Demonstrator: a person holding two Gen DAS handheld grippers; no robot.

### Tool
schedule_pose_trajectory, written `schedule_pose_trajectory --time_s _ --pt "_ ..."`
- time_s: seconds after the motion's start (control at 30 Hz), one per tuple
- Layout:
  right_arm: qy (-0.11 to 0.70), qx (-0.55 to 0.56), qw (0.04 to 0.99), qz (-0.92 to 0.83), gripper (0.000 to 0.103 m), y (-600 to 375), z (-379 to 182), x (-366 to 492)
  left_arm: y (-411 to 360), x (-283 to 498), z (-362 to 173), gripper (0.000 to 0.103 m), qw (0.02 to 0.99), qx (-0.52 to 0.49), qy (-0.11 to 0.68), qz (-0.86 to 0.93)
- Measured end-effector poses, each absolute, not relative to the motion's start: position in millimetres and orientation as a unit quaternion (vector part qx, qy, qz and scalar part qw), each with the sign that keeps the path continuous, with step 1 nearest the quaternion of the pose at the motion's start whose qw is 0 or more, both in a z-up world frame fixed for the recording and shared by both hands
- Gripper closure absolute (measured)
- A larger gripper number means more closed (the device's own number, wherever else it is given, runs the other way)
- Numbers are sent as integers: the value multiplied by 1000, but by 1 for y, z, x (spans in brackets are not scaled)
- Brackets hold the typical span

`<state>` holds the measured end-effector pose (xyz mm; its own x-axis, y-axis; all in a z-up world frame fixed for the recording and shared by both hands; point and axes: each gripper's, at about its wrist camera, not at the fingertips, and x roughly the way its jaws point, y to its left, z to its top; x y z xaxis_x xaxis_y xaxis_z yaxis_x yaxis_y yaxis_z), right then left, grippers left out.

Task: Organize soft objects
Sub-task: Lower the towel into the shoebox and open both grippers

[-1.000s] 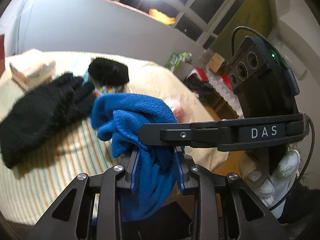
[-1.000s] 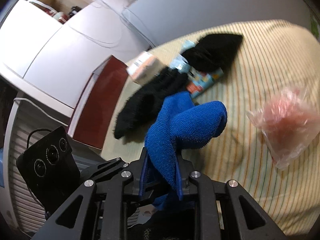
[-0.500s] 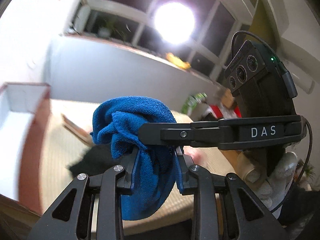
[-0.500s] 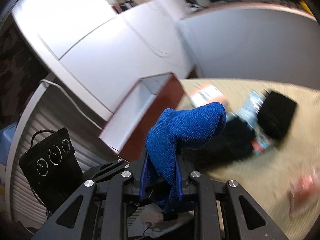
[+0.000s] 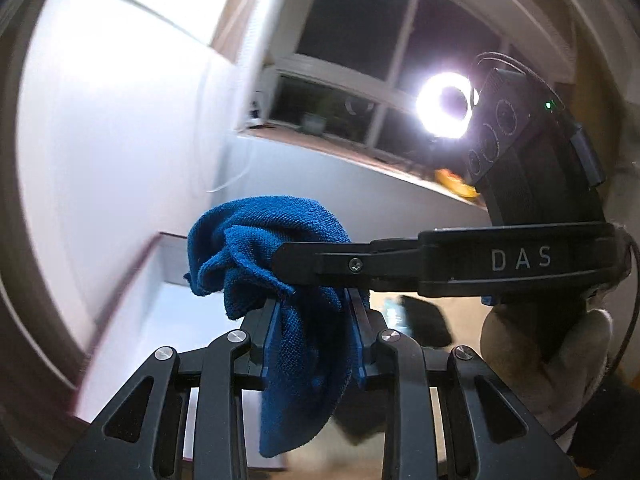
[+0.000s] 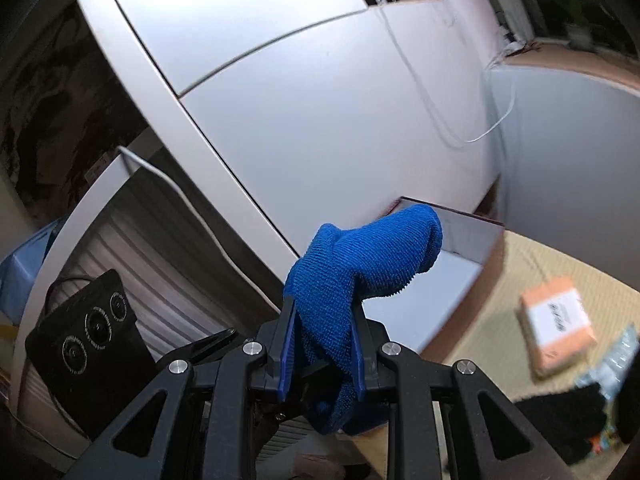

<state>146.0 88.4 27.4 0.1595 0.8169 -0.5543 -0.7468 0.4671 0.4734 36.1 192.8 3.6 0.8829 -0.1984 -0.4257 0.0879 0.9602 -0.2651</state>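
Both grippers are shut on one blue towel (image 5: 276,248), held in the air between them. My left gripper (image 5: 314,312) pinches its lower fold. My right gripper (image 6: 322,320) pinches the same blue towel (image 6: 360,256), whose end bulges above the jaws. The right gripper's finger (image 5: 320,260) crosses the left wrist view. An open box (image 6: 460,264) with white inside and dark red outer wall lies just beyond the towel, and it also shows in the left wrist view (image 5: 160,304). A black fuzzy glove (image 6: 568,416) lies on the striped bed at the lower right.
White cupboard doors (image 6: 320,100) rise behind the box. A tissue pack (image 6: 556,324) lies on the striped bed cover (image 6: 540,264). A black soft item (image 5: 424,320) lies on the bed. A window with a ring light (image 5: 444,104) is behind.
Both grippers have swung left with the towel, away from the gloves on the bed and toward the open box by the cupboard. The grip on the towel is the same.
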Motion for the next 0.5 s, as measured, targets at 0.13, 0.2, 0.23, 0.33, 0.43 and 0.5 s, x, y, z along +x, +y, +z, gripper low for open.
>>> schedule_pose_trajectory --time_s 0.13,0.2,0.23,0.33,0.43,0.5 --pt "414 43 749 516 82 115 11 159 211 41 -11 77 959 -123 251 -45" --pt "422 36 747 512 82 123 3 162 217 42 -18 77 957 -124 261 -32" --pt "426 33 747 509 82 126 -1 163 219 42 -21 77 956 -123 265 -25" --pt "437 25 747 500 71 130 -9 168 221 40 -30 77 954 -114 279 2" --pt "425 14 769 478 34 126 -7 167 224 36 -37 73 951 -115 287 13" --pt "415 12 779 470 34 116 -4 165 223 37 -36 66 951 -111 287 18"
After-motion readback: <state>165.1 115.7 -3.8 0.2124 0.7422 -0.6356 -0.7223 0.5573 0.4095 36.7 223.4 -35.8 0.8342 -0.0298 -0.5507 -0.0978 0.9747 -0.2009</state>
